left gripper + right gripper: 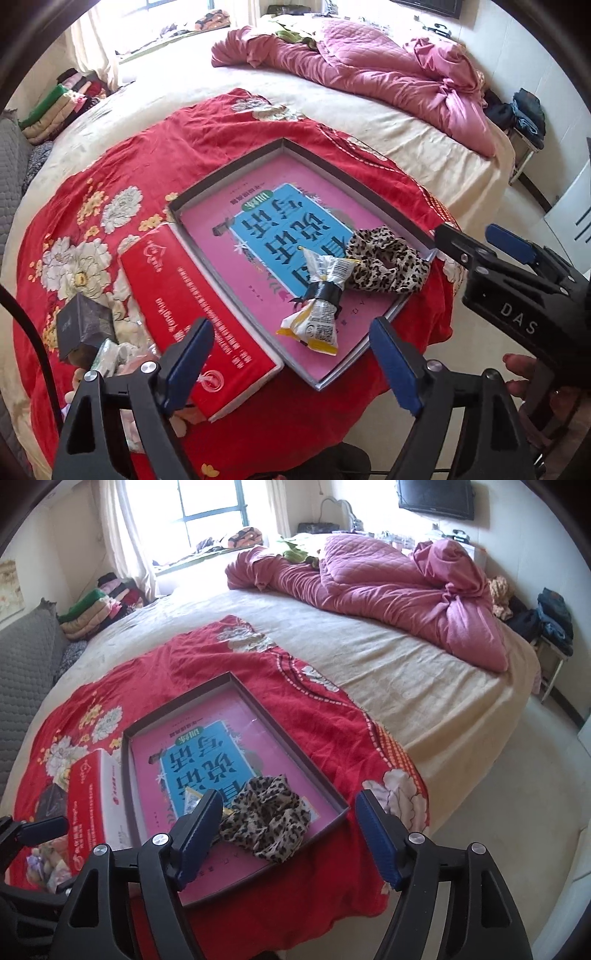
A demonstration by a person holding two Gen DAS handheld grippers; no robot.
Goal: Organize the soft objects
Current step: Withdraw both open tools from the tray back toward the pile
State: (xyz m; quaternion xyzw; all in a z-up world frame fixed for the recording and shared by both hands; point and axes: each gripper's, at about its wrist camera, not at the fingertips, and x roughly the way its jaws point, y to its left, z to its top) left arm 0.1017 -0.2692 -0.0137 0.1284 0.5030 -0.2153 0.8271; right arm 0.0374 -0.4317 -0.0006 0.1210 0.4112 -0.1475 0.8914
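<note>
A shallow box lid (229, 162) (177, 701) with a pink and blue printed bottom lies on a red flowered cloth on the bed. A leopard-print scrunchie (384, 262) (269, 823) lies in its near right corner. A white and yellow snack packet (317, 310) bound with black tape lies beside it; in the right wrist view only a sliver of the packet (192, 797) shows. My left gripper (291, 354) is open and empty above the lid's near edge. My right gripper (286, 830) is open and empty just above the scrunchie; it also shows in the left wrist view (476, 240).
A red carton (195, 310) (88, 801) lies left of the lid. A small dark box (85, 325) and crumpled wrappers (114, 354) lie further left. A pink quilt (369, 70) (388, 579) is heaped at the far end of the bed. Folded clothes (99, 605) are stacked by the window.
</note>
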